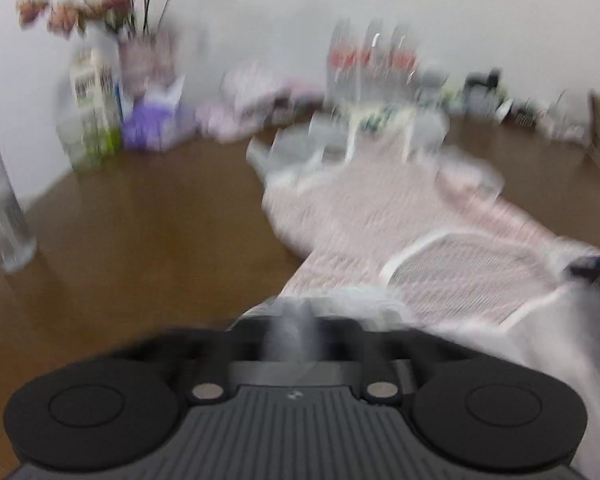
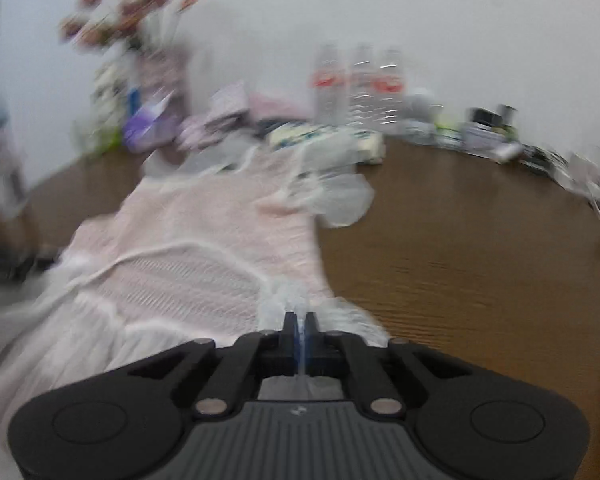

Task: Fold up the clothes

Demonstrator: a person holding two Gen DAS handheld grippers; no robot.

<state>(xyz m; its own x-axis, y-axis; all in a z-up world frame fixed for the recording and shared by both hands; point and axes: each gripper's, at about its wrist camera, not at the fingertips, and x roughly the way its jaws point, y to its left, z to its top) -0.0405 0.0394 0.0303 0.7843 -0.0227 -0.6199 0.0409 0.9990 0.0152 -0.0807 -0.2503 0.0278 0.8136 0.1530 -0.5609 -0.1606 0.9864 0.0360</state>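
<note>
A pale pink garment (image 1: 380,216) with white trim and frilly white edges lies spread on the brown table (image 1: 140,220). Both views are motion-blurred. My left gripper (image 1: 294,316) sits at the garment's near left corner, its blurred fingers closed together on the white frill. My right gripper (image 2: 299,316) is shut on the white frilly edge at the near right corner of the garment (image 2: 204,232). Each view catches the other gripper as a dark shape at the frame's side, the right gripper (image 1: 596,272) and the left gripper (image 2: 4,264).
Along the wall behind the garment stand a vase of dried flowers (image 1: 144,60), a purple tissue box (image 1: 152,124), three water bottles (image 2: 356,84), a wipes pack (image 2: 328,140) and small clutter. A clear bottle (image 1: 0,200) stands at the left. Bare table (image 2: 460,260) lies right of the garment.
</note>
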